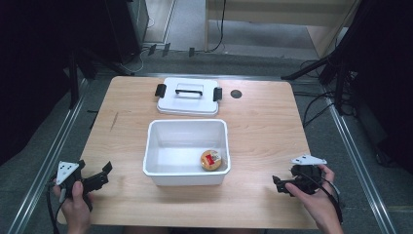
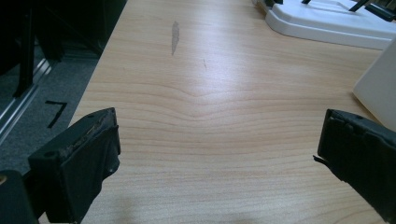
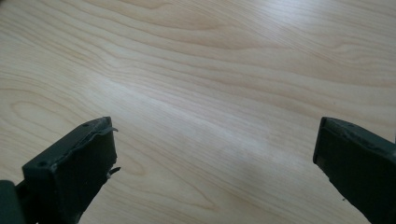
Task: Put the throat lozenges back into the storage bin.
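Note:
A white open bin (image 1: 152, 146) stands at the middle of the wooden table (image 1: 263, 126). Inside it, at the right front, lies a round yellow item with a red label (image 1: 211, 159). The bin's white lid (image 1: 187, 100), with black clips and a handle, lies flat just behind it. My left gripper (image 1: 103, 175) rests low at the table's front left, open, its jaws (image 2: 217, 149) wide apart over bare wood with the bin's wall (image 2: 378, 84) at their right. My right gripper (image 1: 278, 185) is at the front right, pointing left, open (image 3: 215, 154) with only wood between its jaws.
A small dark round spot (image 1: 236, 93) marks the table to the right of the lid. A grey scuff (image 2: 175, 36) shows on the wood at the left. Metal rails (image 1: 44, 165) run along both sides of the table, and cables (image 1: 311, 105) lie on the floor at the right.

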`<state>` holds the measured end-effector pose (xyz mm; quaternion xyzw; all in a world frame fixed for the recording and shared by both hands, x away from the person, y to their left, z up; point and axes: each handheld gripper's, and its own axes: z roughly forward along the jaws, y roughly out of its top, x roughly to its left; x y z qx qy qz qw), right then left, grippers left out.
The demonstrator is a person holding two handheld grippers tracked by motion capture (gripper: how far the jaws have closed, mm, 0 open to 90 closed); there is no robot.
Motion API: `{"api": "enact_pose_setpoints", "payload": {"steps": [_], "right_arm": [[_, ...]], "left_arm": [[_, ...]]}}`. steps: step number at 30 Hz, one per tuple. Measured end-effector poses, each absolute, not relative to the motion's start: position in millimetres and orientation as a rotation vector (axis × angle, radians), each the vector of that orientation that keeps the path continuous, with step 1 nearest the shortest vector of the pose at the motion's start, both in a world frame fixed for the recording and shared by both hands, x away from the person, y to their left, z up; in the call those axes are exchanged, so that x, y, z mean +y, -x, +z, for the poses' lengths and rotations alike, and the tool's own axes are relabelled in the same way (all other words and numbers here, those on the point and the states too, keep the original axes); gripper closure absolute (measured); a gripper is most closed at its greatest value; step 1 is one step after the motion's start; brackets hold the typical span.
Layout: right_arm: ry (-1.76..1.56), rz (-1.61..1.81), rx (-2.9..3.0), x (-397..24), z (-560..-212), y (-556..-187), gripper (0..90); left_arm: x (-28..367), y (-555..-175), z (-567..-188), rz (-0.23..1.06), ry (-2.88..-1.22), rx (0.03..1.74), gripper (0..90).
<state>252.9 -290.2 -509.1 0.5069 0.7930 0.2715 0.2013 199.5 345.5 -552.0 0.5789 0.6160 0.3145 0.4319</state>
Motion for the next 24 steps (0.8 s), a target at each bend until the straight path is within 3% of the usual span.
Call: {"api": "enact_pose_setpoints", "payload": {"steps": [24], "right_arm": [[-1.499,1.106,1.793,-331.0,-546.7,-234.4,0.0]], "left_arm": [[344.0,-199.3,-551.8,0.794,-1.451,1.535,0.0]]}}
